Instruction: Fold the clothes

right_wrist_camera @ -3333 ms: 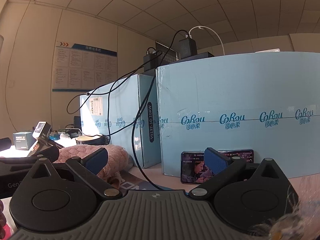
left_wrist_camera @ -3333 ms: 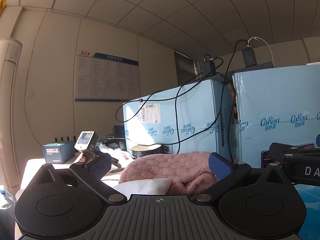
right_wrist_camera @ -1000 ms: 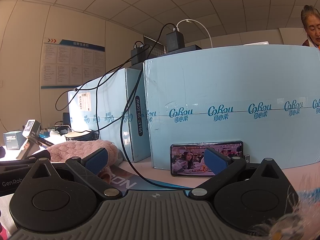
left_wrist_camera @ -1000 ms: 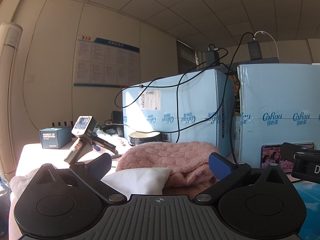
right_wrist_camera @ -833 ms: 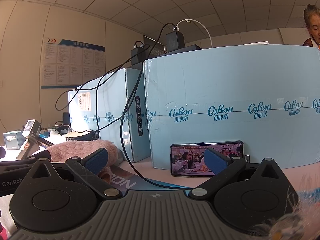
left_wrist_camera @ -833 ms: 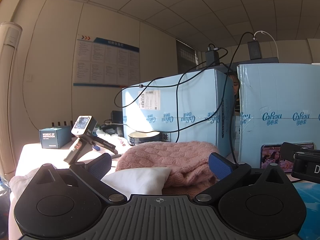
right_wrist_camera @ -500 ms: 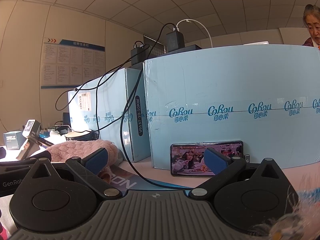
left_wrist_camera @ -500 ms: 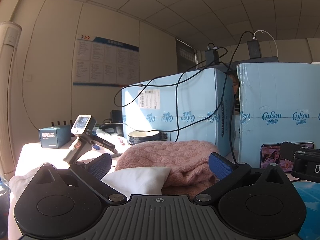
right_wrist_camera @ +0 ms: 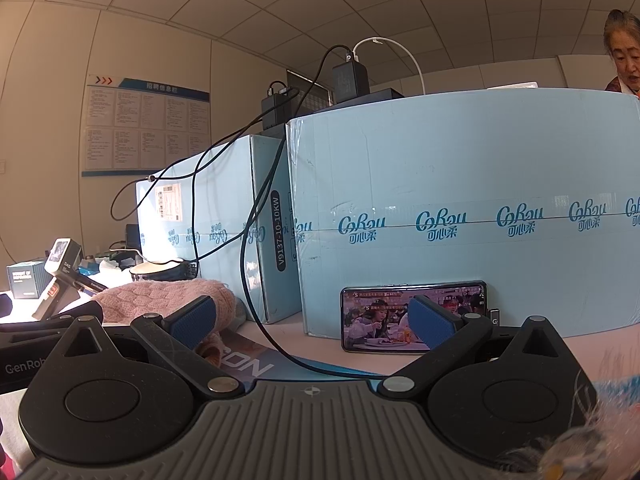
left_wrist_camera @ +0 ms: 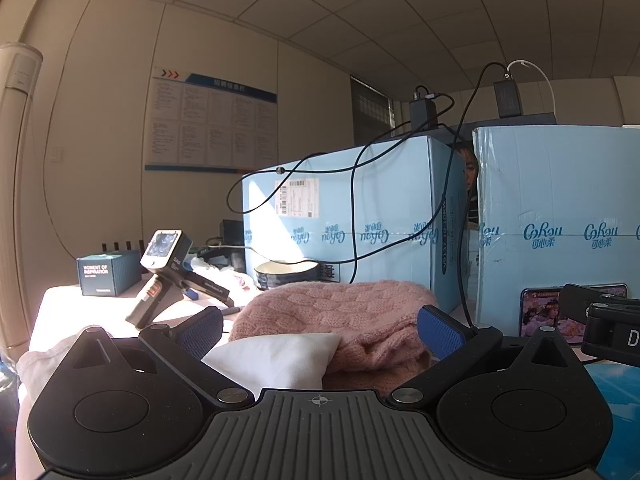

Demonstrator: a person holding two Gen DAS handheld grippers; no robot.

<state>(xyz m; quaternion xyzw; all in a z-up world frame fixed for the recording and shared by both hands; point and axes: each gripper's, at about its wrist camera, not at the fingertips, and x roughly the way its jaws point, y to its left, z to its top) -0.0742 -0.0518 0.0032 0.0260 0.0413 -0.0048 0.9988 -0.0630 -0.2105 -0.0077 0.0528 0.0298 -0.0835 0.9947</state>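
Barely begun, by the look of it. Pink cable-knit sweater (left_wrist_camera: 340, 312) heaped just beyond left gripper (left_wrist_camera: 320, 330), white cloth (left_wrist_camera: 280, 356) at its near edge. Right gripper (right_wrist_camera: 312, 320) off right. Both spread wide, empty. Folding all left.

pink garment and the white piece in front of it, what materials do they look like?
Pink garment: looks like thick knit, likely wool or acrylic; raised cable ribbing, matte, fuzzy. White piece: smooth woven cloth, maybe cotton; flat matte surface, no visible ribbing. Fibre type can't be confirmed.
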